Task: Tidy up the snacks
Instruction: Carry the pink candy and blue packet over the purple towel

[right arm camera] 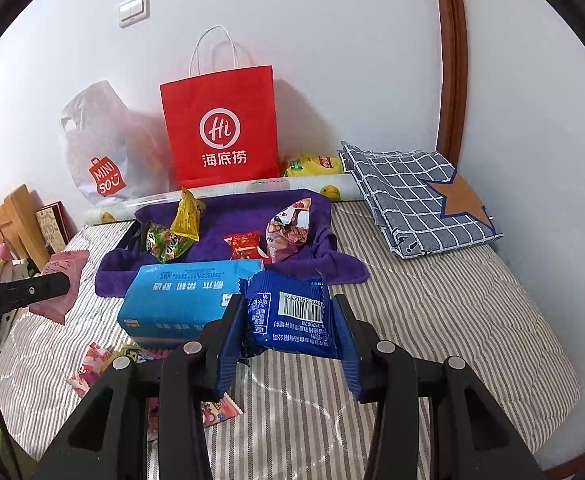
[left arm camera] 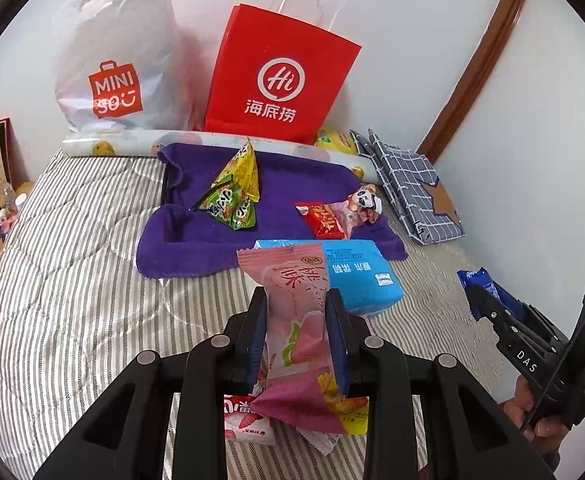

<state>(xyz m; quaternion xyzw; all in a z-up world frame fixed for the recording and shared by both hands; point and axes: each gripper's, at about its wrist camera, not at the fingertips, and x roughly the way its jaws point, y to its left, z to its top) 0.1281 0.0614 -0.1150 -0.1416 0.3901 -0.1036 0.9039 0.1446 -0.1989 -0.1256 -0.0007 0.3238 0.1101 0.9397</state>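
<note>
Loose small snack packets (left arm camera: 248, 424) lie on the striped quilt under the left gripper (left arm camera: 297, 304), which clamps a pink plastic snack wrapper (left arm camera: 294, 320). Rightward, the right gripper (right arm camera: 288, 316) pinches a dark blue foil snack packet (right arm camera: 288, 312); beyond both sits a light blue tissue pack (right arm camera: 180, 300) and a purple towel (right arm camera: 228, 216) holding more snacks.

A striped quilted bed (right arm camera: 432, 320) meets white walls (right arm camera: 332, 40); a brown wooden frame (right arm camera: 452, 60), perhaps a doorway

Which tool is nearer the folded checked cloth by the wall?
Right. The right tool, shut on a blue snack packet, sits on the cloth's side of the bed. The left tool, gripping a pink snack packet, is farther, beyond the blue tissue pack.
</note>
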